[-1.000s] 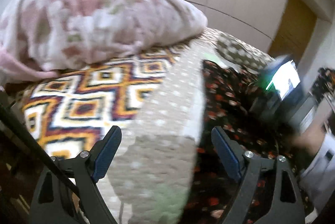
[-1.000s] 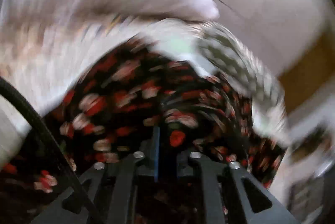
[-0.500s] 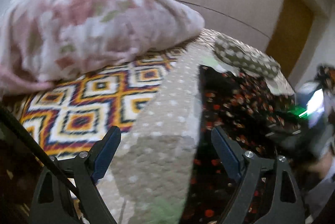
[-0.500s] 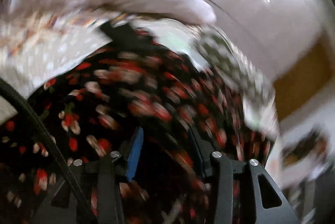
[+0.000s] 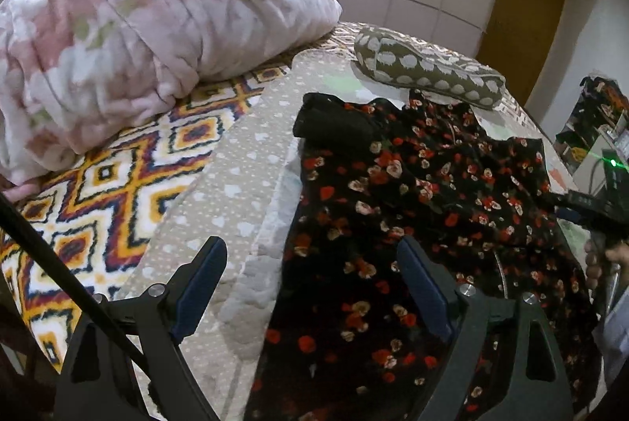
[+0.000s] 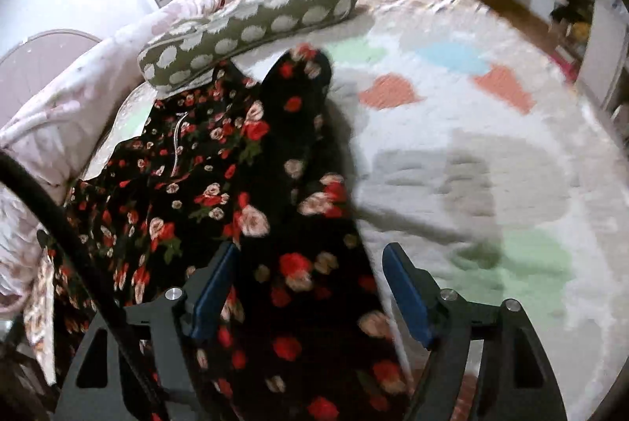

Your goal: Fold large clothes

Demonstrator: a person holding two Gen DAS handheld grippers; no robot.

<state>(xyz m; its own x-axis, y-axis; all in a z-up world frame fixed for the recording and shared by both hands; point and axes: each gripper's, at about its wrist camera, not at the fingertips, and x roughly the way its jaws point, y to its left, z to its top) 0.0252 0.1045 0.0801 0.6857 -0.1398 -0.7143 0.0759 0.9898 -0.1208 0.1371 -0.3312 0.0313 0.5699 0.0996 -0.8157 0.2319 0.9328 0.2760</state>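
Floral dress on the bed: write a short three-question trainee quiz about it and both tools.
1. True or false: the left tool is clamped on the floral dress.
2. What lies at the dress's far end? A) the spotted pillow B) a laptop C) a shoe
3. Fill in: in the right wrist view, the right tool has its jaws ____ with dress fabric between them.

Key: 1 false, its jaws are open; 2 A; 3 open.
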